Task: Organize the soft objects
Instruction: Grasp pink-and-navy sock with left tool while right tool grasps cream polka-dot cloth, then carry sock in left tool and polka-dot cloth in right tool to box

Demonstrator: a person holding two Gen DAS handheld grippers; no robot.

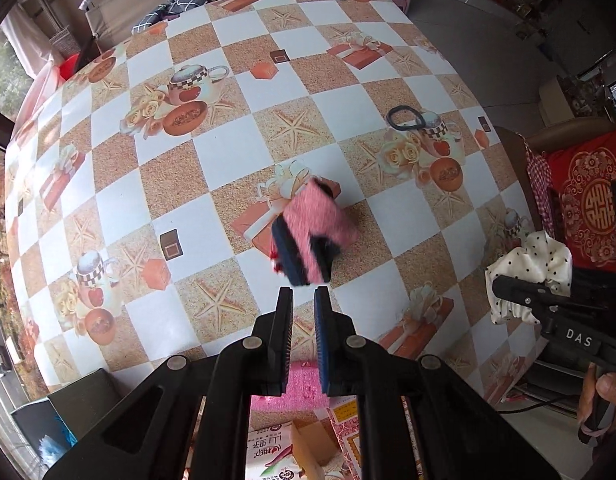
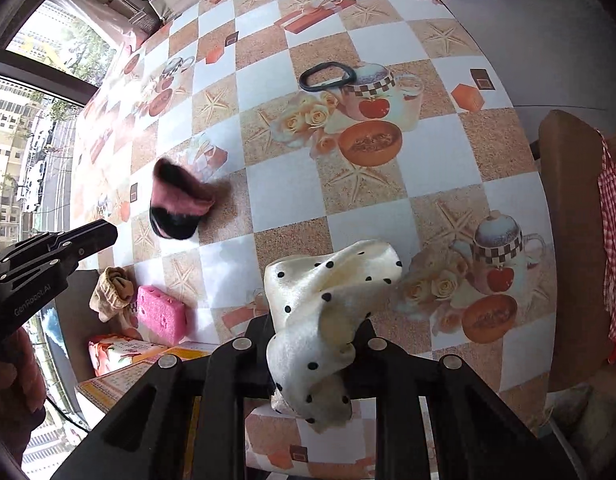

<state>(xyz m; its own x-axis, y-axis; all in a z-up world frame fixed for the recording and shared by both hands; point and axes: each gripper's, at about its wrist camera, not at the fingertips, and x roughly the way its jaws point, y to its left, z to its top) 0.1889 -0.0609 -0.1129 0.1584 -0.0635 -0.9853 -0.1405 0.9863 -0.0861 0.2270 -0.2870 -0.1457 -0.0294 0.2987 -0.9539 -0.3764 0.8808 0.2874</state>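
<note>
A pink and navy sock [image 1: 309, 234] shows blurred just beyond my left gripper [image 1: 304, 292], whose jaws stand slightly apart and hold nothing. It also shows in the right wrist view [image 2: 180, 204], left of centre on the table. My right gripper [image 2: 319, 328] is shut on a cream scrunchie with black dots [image 2: 327, 304], which hides its fingertips. The scrunchie also shows in the left wrist view [image 1: 527, 272] at the right table edge. A black hair band [image 2: 327, 76] lies on the table farther back, also visible in the left wrist view [image 1: 405, 118].
The table [image 1: 268, 144] has a checkered printed cloth. Below its near edge are a pink sponge [image 2: 162, 314], a beige sock [image 2: 112, 292] and printed boxes [image 2: 116, 350]. A chair with red checked cloth [image 2: 611, 240] stands at the right.
</note>
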